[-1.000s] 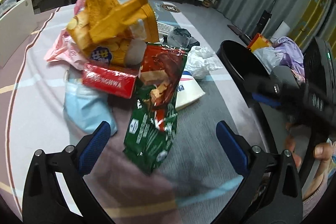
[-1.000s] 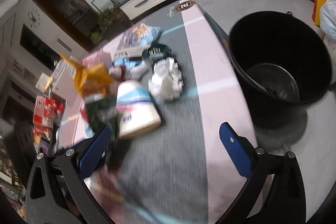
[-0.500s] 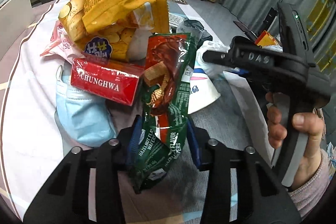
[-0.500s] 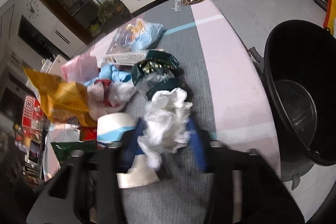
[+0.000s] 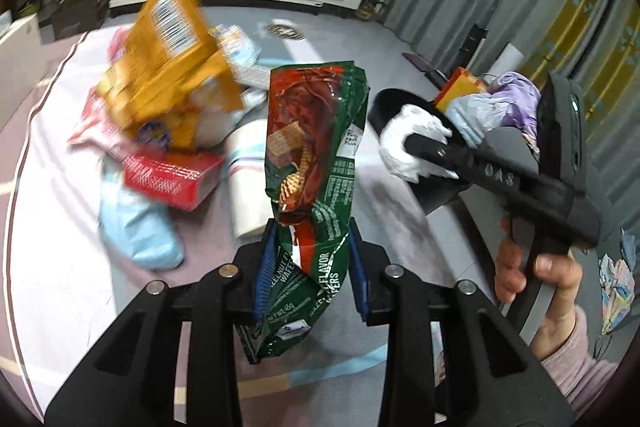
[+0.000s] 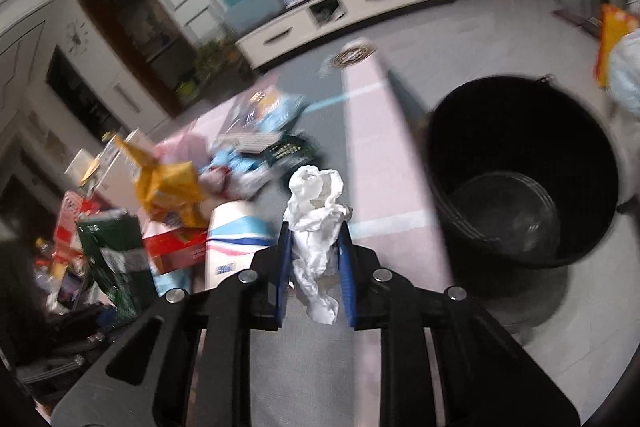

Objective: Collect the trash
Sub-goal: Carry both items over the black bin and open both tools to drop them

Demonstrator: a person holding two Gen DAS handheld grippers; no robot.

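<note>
Left gripper [image 5: 310,267]: its blue pads are seen closing on the green wafer wrapper [image 5: 316,163], which is clamped and lifted clear of the table [image 5: 60,227]; right gripper [image 6: 314,267]: its jaws are likewise closing, pinched on a crumpled white tissue [image 6: 316,219]. Relative to the black bin [image 6: 520,179], the tissue is held just beside its rim over the table; the remaining litter, including an orange snack bag [image 5: 168,67] and a red box [image 5: 172,175], is seen farther from the bin.
</note>
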